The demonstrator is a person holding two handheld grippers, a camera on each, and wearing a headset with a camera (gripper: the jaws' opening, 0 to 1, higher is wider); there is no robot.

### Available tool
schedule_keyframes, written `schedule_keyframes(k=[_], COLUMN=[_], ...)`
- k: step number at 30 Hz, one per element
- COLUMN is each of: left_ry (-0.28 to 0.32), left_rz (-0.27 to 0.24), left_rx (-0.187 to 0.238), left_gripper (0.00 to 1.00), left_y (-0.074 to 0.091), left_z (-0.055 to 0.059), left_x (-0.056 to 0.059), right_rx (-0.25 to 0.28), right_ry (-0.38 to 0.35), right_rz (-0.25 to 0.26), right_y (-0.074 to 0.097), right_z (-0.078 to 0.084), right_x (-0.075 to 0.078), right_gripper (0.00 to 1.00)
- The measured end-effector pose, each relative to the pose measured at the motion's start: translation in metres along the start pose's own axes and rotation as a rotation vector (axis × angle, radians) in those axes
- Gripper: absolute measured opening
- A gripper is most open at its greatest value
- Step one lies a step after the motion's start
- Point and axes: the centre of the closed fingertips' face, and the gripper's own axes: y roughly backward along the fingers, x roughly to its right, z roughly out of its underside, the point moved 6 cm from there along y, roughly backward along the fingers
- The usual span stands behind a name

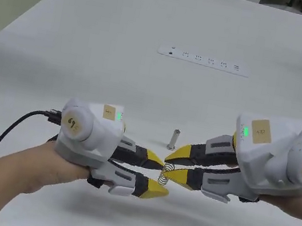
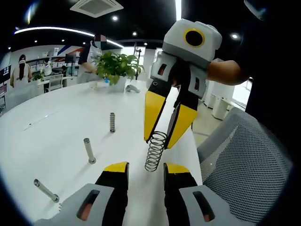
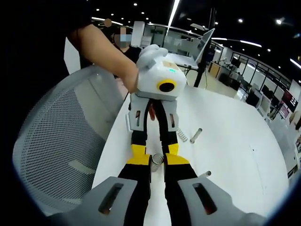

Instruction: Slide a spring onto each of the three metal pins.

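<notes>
Workbench point(image 1: 155, 21): pin point(image 1: 174, 139) upright near middle.
Right gripper point(image 2: 159, 140): clamped on spring point(image 2: 154, 151).
Left gripper point(image 2: 146, 167): jaws apart.
Next: line spring's bore over pin.

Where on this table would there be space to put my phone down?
Roomiest is the bare tabletop between the power strip and the upright pin. The patch beyond the cable, on the left, is free too. Crowded: the near edge, where the left gripper meets the right gripper holding a spring.
</notes>
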Motion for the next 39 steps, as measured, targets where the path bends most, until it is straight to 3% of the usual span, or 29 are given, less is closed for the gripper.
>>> schedule_keyframes(k=[15,22,27,39], left_ry=[0.029,0.048,0.069,0.096], left_rz=[-0.075,-0.149,-0.181,-0.229], left_rx=[0.012,0.008,0.018,0.021], left_gripper=[0.45,0.67,0.69,0.86], left_y=[0.021,0.037,0.051,0.069], left_z=[0.003,0.011,0.015,0.021], left_x=[-0.009,-0.018,-0.022,-0.028], right_rx=[-0.006,-0.011,-0.015,-0.029], right_ry=[0.001,0.006,0.005,0.019], right_rz=[0.036,0.047,0.052,0.058], right_y=[0.0,0.0,0.0,-0.001], right_z=[0.002,0.004,0.005,0.007], right_x=[0.007,0.009,0.01,0.012], right_gripper=[0.07,0.07,0.07,0.07])
